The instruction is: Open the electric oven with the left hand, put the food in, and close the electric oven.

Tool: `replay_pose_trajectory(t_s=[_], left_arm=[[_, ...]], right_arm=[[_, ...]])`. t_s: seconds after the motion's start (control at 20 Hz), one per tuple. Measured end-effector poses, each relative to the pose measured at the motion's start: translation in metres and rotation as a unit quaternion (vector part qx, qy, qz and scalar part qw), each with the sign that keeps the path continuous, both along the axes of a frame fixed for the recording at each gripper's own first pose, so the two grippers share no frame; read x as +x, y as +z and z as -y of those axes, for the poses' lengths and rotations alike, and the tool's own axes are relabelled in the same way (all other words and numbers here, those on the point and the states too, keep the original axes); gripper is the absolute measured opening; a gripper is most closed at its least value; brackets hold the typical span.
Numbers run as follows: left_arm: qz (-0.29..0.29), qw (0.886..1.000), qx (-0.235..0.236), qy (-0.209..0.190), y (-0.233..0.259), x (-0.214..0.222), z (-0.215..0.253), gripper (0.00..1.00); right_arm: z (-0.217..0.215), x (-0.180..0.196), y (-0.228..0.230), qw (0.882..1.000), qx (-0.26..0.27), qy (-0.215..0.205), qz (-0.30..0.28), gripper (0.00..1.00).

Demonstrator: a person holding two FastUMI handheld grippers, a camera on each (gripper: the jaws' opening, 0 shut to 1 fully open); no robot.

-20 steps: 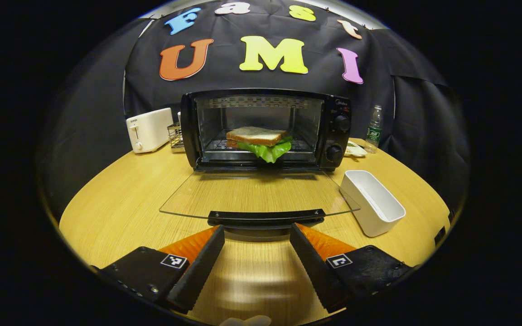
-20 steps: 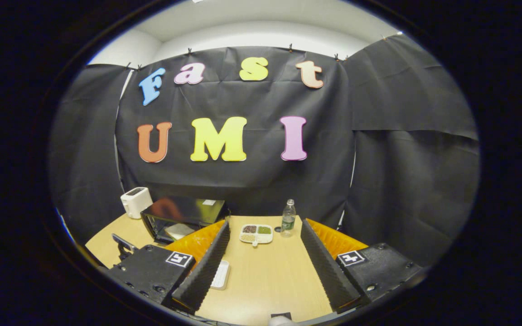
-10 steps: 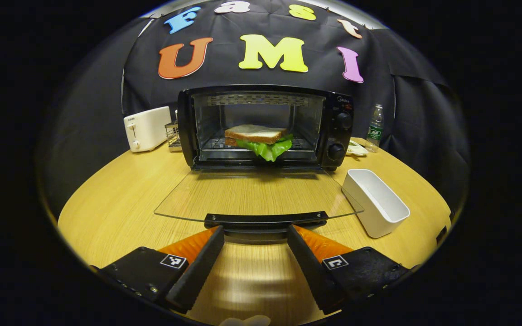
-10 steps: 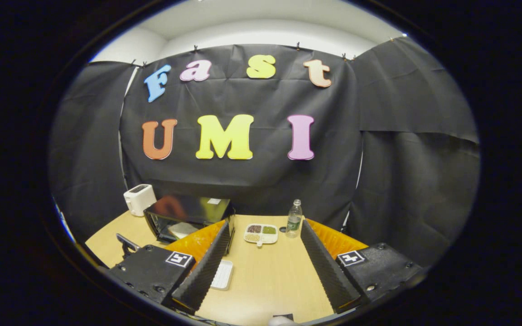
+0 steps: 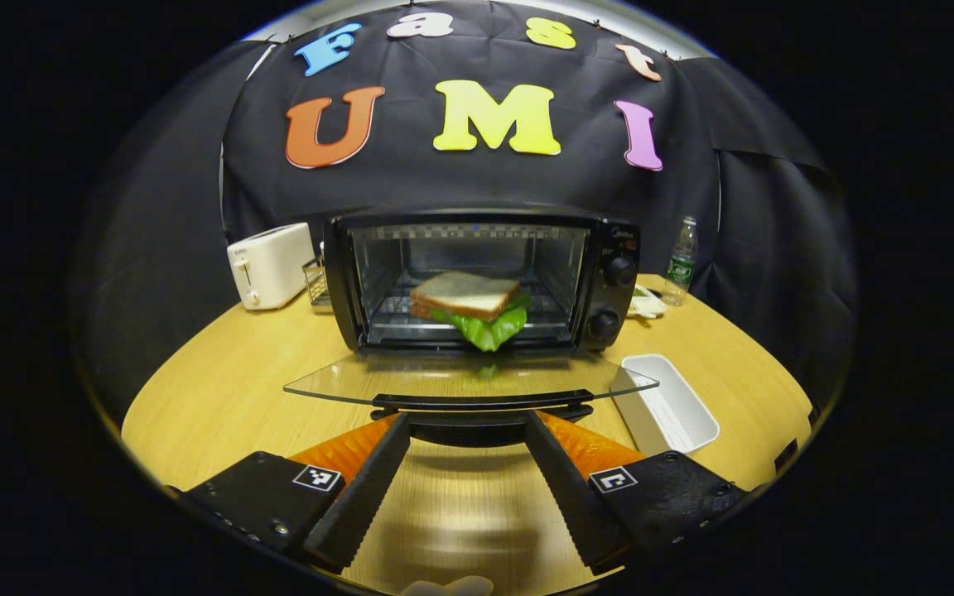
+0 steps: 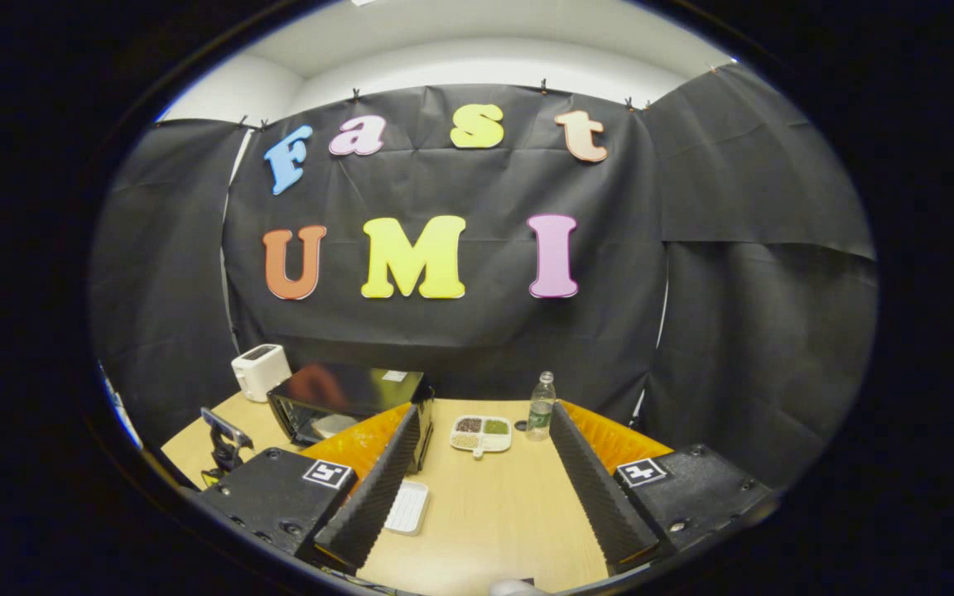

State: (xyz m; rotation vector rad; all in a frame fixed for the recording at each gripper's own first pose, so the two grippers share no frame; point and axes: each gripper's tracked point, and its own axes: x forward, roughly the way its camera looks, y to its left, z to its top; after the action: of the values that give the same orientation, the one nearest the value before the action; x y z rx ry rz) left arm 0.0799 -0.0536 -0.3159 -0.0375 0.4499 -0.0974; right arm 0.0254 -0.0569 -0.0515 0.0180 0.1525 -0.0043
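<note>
Pale wood-grain tabletop [image 5: 220, 397] fills the foreground of the left gripper view, ringed by black cloth walls. At the bottom of that view the left gripper [image 5: 460, 426] has its two ridged black fingers [image 5: 361, 497] spread wide apart, holding nothing, with their tips reaching under the black bar handle [image 5: 481, 403] of the oven's glass door [image 5: 460, 382]. Whether the tips touch the handle I cannot tell. The door hangs open, close to level, seen nearly edge-on.

Behind it stands the black electric oven [image 5: 481, 280], its cavity open. A sandwich of white bread with green lettuce [image 5: 469, 306] lies on the wire rack inside, the lettuce drooping over the front edge. Two round black knobs [image 5: 618, 271] sit on the oven's right panel. A white rectangular plastic tub [image 5: 667, 406] lies on the table just right of the door. A white toaster [image 5: 270, 263] stands left of the oven, and a clear plastic water bottle [image 5: 681, 250] stands to the right, near the wall.

In the right gripper view the right gripper [image 6: 481, 434] is held high above the table, fingers wide apart and empty. Beyond them lie a white divided dish of grains [image 6: 481, 433], the bottle [image 6: 540, 406], the oven [image 6: 349, 401] and the toaster [image 6: 260, 371].
</note>
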Motion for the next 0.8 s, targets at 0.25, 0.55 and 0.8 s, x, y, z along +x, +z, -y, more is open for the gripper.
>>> replay_pose_trajectory(t_s=[0.25,0.55,0.8], left_arm=[[0.015,1.0,-0.004,0.006,0.041,0.03,0.0,0.95],[0.049,0.999,0.015,-0.001,0.075,0.075,-0.001,0.99],[0.065,0.997,0.03,-0.001,0.088,0.106,-0.002,0.98]], right_arm=[[0.009,0.005,-0.012,1.0,0.024,-0.009,-0.014,0.96],[0.01,0.011,-0.006,1.0,0.015,-0.008,-0.004,0.95],[0.007,0.012,-0.008,1.0,0.023,-0.001,-0.008,0.95]])
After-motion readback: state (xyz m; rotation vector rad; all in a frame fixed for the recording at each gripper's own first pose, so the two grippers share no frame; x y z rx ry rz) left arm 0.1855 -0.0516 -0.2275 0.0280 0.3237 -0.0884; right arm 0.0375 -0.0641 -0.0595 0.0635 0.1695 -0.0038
